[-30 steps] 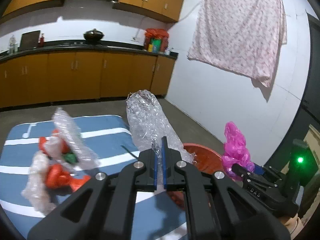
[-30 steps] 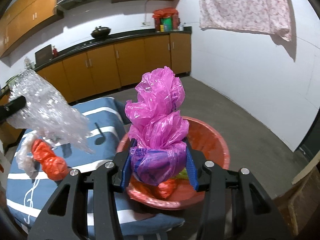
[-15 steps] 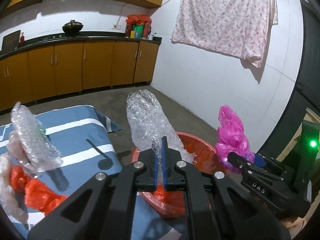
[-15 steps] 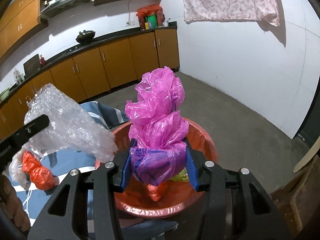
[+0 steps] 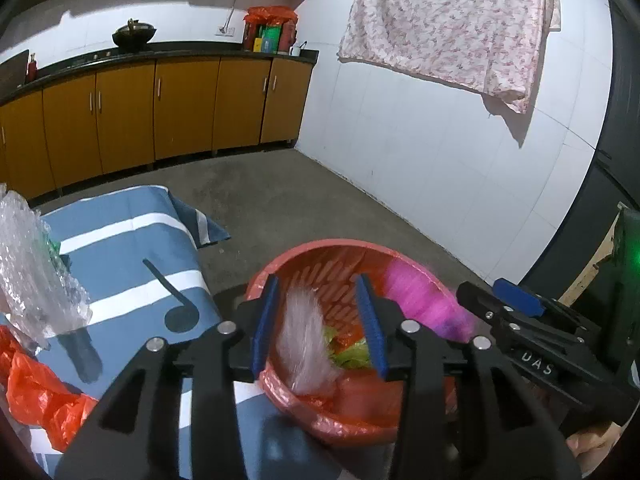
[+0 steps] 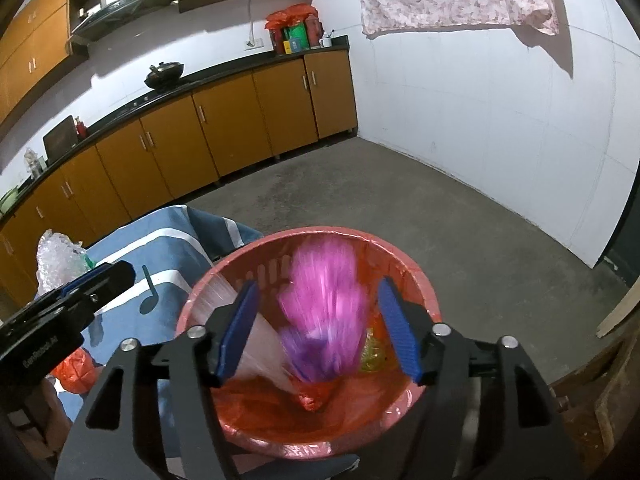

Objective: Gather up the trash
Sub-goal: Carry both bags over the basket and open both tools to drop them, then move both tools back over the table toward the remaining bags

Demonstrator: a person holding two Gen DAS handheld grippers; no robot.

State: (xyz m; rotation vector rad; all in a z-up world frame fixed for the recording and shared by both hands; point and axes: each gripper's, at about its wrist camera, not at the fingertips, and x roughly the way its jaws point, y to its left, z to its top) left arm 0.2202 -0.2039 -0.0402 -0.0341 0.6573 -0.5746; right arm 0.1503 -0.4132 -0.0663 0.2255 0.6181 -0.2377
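Note:
A red basket (image 5: 320, 252) (image 6: 416, 276) lined with a red bag stands on the floor by the blue striped table. My left gripper (image 5: 318, 320) is open above it, and a blurred piece of clear bubble wrap (image 5: 306, 340) (image 6: 224, 292) is falling from it into the basket. My right gripper (image 6: 318, 328) is open over the basket too, and a blurred pink plastic bag (image 6: 324, 312) (image 5: 420, 300) is dropping between its fingers. Red and green trash (image 6: 372, 356) lies inside the basket.
On the blue striped cloth (image 5: 132, 248) lie more bubble wrap (image 5: 32, 272) (image 6: 56, 260) and an orange-red plastic bag (image 5: 36, 392) (image 6: 76, 368). Brown cabinets (image 5: 160, 108) line the far wall. A floral cloth (image 5: 452, 20) hangs on the white wall.
Both grippers have opened over the basket. The bubble wrap has left my left gripper and the pink bag has left my right one; both are falling in.

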